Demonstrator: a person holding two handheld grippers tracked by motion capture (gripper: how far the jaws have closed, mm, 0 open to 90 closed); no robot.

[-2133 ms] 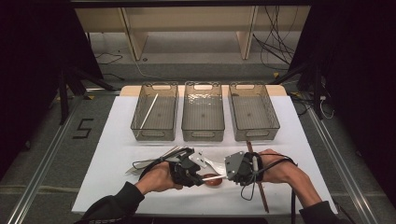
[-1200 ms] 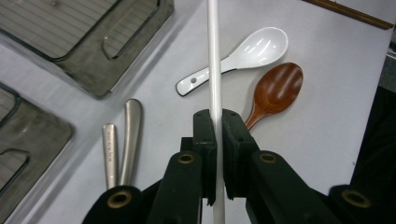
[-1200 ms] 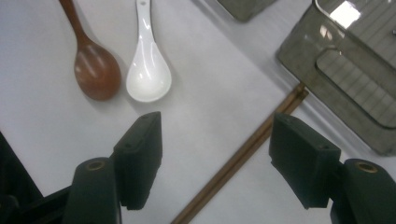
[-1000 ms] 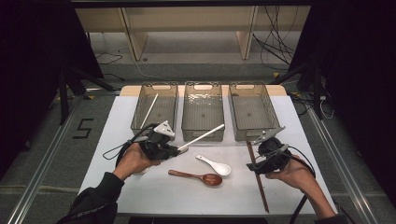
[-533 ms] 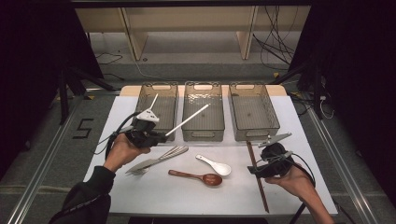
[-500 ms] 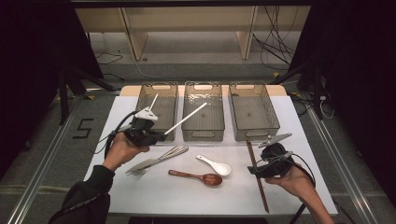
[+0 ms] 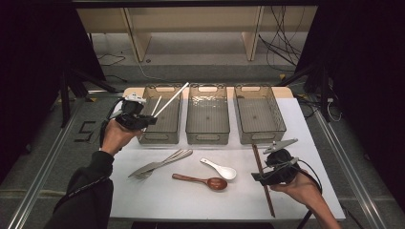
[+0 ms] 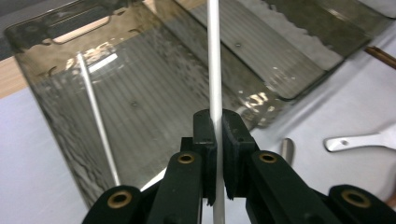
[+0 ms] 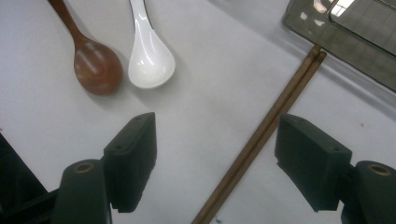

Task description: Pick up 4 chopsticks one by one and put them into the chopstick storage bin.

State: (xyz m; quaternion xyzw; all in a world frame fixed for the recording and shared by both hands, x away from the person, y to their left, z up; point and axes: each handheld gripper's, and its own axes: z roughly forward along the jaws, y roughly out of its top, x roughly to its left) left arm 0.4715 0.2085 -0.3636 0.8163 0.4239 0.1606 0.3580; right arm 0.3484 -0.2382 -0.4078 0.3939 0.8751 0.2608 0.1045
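Since the earlier frames, the left hand-held gripper (image 7: 149,119) has been carrying the white chopstick (image 7: 171,99) from the desk's (image 7: 157,202) centre toward ten o'clock, and it is now holding it clamped tight between its jaws, tip slanting toward one o'clock above the left bin (image 7: 165,125), where another white chopstick (image 8: 97,119) is already lying. At four o'clock the right hand-held gripper (image 9: 215,158) is hovering with jaws spread wide over the brown chopsticks (image 9: 261,135), not touching them.
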